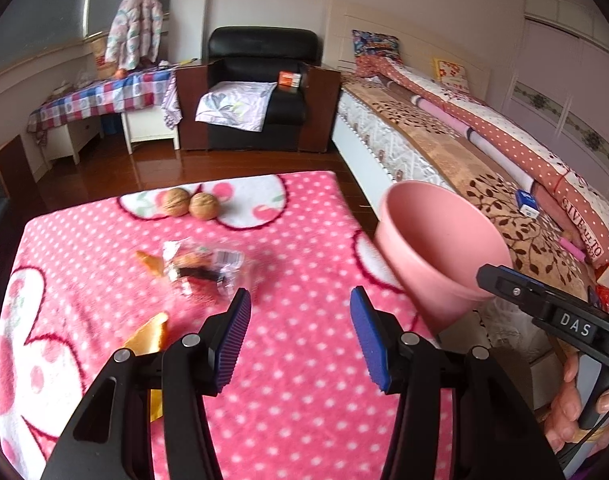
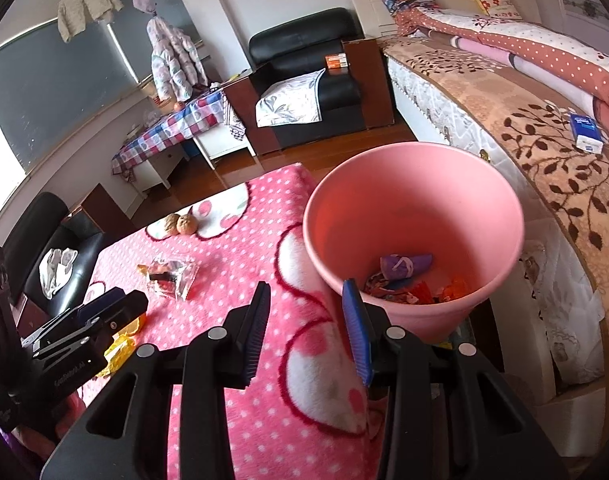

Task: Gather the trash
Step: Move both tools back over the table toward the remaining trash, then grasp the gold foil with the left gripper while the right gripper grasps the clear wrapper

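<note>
A crumpled clear wrapper (image 1: 202, 268) (image 2: 170, 276) lies on the pink dotted blanket (image 1: 304, 380). A small orange scrap (image 1: 150, 262) sits at its left. A yellow-orange wrapper (image 1: 148, 336) (image 2: 118, 354) lies nearer, by my left finger. My left gripper (image 1: 301, 292) hovers open just short of the clear wrapper, with nothing between its pads. The pink bin (image 2: 412, 208) (image 1: 436, 248) stands off the blanket's right edge and holds purple and orange scraps (image 2: 404, 266). My right gripper (image 2: 305, 286) is open at the bin's near-left rim; whether it touches the rim I cannot tell.
Two walnuts (image 1: 190, 203) rest at the blanket's far edge. A bed (image 1: 444, 148) with a small blue box (image 2: 586, 134) runs along the right, close to the bin. A black armchair (image 1: 260, 88) and a checked table (image 1: 104, 98) stand across the wooden floor. A hand (image 1: 572, 408) grips the right handle.
</note>
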Tool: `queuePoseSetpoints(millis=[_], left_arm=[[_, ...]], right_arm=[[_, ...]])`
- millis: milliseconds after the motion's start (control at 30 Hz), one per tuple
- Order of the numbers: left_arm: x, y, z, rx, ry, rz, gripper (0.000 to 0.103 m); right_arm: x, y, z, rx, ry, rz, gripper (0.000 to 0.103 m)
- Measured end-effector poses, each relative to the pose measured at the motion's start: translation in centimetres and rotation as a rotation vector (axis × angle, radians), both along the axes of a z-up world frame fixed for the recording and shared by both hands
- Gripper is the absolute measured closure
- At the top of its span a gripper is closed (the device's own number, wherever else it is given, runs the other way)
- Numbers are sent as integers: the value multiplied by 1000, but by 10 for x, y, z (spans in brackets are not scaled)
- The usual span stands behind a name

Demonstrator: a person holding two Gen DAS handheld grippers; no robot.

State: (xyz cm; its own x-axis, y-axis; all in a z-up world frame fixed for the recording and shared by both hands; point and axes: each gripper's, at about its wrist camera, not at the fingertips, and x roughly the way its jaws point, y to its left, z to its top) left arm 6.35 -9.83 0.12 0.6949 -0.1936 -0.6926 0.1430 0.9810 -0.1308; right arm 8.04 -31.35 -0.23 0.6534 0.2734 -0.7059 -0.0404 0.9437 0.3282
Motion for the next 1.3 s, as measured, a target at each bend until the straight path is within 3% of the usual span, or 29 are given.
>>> queuePoseSetpoints(millis=[433, 667, 967, 1100, 1233, 1300], left_arm=[[-16, 86, -13, -14, 20, 186, 53], [-9, 127, -36, -21, 79, 282, 65], [9, 133, -65, -53, 172, 261, 65], [15, 124, -76, -24, 195, 232, 65], [19, 123, -81, -18, 197, 236, 89], [18, 127, -80, -43, 195, 223, 95]], right_arm=[[3, 29, -6, -12, 15, 87, 65], [9, 47, -14, -28, 34, 136, 65], [18, 63, -20, -38, 53, 184, 65], [25, 74, -23, -40, 64, 213, 65], [34, 91, -23, -37, 63, 255, 65], [39, 100, -24, -31, 60, 283, 65]])
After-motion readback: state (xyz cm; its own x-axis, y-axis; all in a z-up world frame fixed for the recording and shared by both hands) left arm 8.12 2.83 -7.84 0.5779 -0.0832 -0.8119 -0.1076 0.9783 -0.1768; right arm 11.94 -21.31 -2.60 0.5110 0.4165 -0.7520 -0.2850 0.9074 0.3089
